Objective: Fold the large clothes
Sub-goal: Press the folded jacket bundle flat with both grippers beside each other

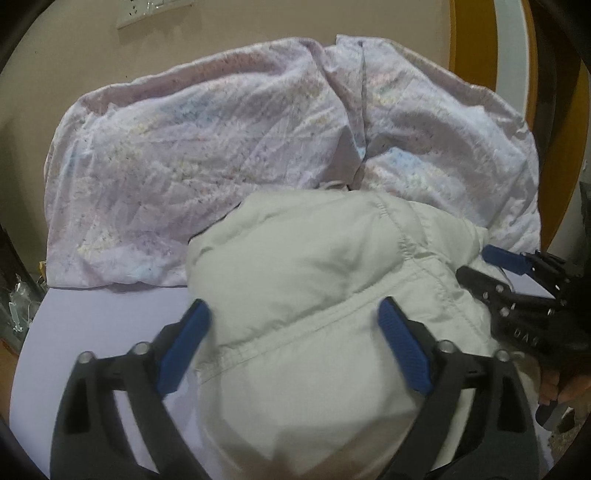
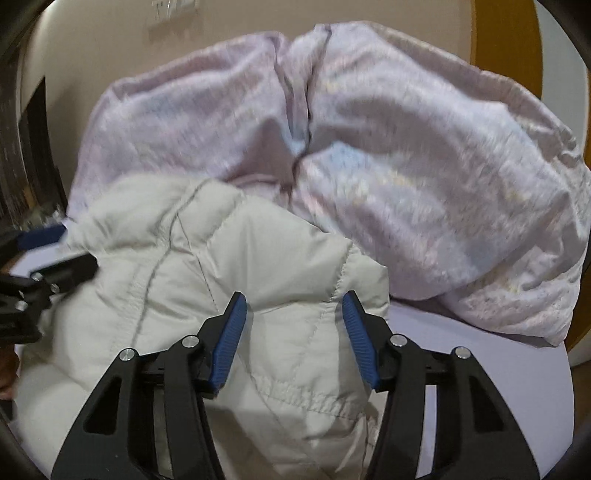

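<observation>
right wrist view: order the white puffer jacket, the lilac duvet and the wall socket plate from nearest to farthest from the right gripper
1. White puffer jacket: directly under the open right gripper.
2. Lilac duvet: bunched up behind the jacket, across the bed.
3. Wall socket plate: top left, on the wall beyond the duvet.

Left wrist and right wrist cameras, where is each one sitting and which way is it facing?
Left wrist view: sits on the left tool, looks forward over the white padded jacket toward the lilac duvet and wall; its open blue fingers show, with the right tool at the right edge.
Right wrist view: sits on the right tool, faces the same way; its open fingers straddle the jacket, with the left tool at the left edge.
Shared: jacket, duvet, lilac bed sheet, each other's tool.
</observation>
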Tool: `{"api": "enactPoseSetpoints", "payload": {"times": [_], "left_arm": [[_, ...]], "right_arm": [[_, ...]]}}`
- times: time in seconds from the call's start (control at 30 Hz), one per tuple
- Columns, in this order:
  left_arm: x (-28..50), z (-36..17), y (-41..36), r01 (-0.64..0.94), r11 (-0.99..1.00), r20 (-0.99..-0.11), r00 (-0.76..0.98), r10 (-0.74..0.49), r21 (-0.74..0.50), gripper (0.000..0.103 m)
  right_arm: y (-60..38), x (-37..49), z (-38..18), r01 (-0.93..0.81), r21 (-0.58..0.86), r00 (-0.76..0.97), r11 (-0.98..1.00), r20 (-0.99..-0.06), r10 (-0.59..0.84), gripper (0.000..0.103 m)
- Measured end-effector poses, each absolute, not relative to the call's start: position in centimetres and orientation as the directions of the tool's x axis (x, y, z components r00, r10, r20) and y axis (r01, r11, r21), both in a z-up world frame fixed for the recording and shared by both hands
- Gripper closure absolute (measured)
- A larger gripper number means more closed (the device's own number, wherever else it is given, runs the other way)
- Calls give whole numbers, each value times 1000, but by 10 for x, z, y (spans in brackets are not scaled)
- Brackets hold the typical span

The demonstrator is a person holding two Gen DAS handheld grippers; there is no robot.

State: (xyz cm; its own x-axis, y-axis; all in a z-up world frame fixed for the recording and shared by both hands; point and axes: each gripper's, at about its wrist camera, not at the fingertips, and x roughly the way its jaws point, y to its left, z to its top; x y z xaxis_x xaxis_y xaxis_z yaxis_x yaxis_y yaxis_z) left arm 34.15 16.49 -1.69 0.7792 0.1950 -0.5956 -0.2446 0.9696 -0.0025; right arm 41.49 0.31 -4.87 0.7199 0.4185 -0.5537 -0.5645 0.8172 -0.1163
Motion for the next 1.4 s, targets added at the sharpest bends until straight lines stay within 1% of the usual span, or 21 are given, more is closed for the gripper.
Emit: {"api": "enactPoseSetpoints", "payload": {"times": [0.1, 0.3, 0.53, 0.87, 1.2, 1.27, 1.4], "left_arm": [[347, -27, 164, -258, 966, -595, 777, 208, 1, 2], [358, -43, 164, -270, 963, -604, 765, 224, 15, 2], [366, -56, 166, -285, 958, -600, 764, 238, 18, 2], [370, -64, 164, -300, 953, -592, 760, 268, 47, 2], [370, -59, 159, -318, 944, -592, 746, 305, 86, 2], [361, -54, 160, -317, 946, -593, 750, 293, 67, 2], [339, -44, 166, -280, 960, -611, 764, 207, -24, 2]], "right_arm": [[1, 423, -62, -572, -82, 703, 816, -562, 436, 46], [-3, 439, -82, -572, 0, 672, 821, -574, 468, 40], [1, 445, -93, -568, 5, 670, 823, -578, 466, 36], [-2, 451, -102, -571, 33, 656, 820, -583, 480, 35], [-2, 449, -100, -541, 6, 671, 841, -600, 436, 33], [-10, 442, -94, -538, 18, 669, 843, -599, 440, 33], [-41, 419, -78, -571, 112, 632, 813, -572, 523, 34]]}}
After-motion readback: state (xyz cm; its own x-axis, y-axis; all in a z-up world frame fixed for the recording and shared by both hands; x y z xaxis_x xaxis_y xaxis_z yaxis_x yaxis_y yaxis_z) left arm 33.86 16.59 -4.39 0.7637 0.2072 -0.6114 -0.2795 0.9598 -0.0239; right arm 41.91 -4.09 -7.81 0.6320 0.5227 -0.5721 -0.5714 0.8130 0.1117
